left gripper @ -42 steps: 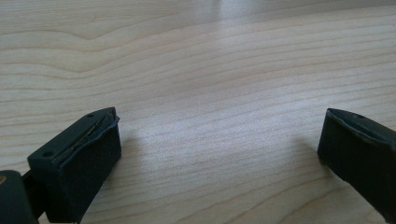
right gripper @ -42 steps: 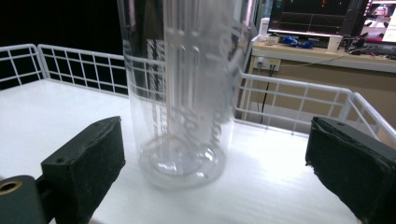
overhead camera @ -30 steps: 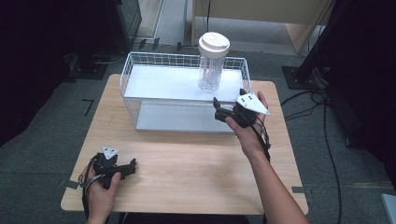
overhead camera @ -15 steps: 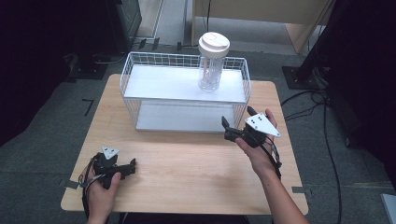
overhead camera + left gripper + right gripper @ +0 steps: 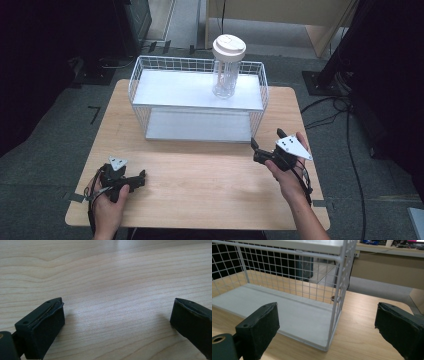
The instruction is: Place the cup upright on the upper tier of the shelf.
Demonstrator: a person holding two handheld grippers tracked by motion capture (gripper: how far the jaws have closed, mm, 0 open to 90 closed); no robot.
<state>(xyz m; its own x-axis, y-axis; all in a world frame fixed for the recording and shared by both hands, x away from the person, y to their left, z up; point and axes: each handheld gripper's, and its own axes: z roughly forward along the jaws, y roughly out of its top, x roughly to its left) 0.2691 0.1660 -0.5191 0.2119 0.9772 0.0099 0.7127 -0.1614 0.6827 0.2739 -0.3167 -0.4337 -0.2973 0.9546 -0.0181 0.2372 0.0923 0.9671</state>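
Presently both tongs are being held with jaws apart: left tongs point(image 5: 141, 176) low over the surface point(image 5: 200, 190), right tongs point(image 5: 258, 150) near the wire rack point(image 5: 260, 107).

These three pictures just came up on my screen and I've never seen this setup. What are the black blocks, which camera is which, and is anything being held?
There is no robot here: a person holds a hand-held two-jaw tool in each hand. The high view looks down on a wooden table. The left tool rests low near the table's front-left corner; the right tool is held in front of a white two-level wire rack. A clear jar with a white lid stands on the rack's upper shelf.

The other two pictures come from cameras riding on the tools. The black blocks are each tool's own jaws. The left gripper view looks at bare wood. The right gripper view looks at the rack's front-right corner and lower shelf. Both tools are open, with nothing held.
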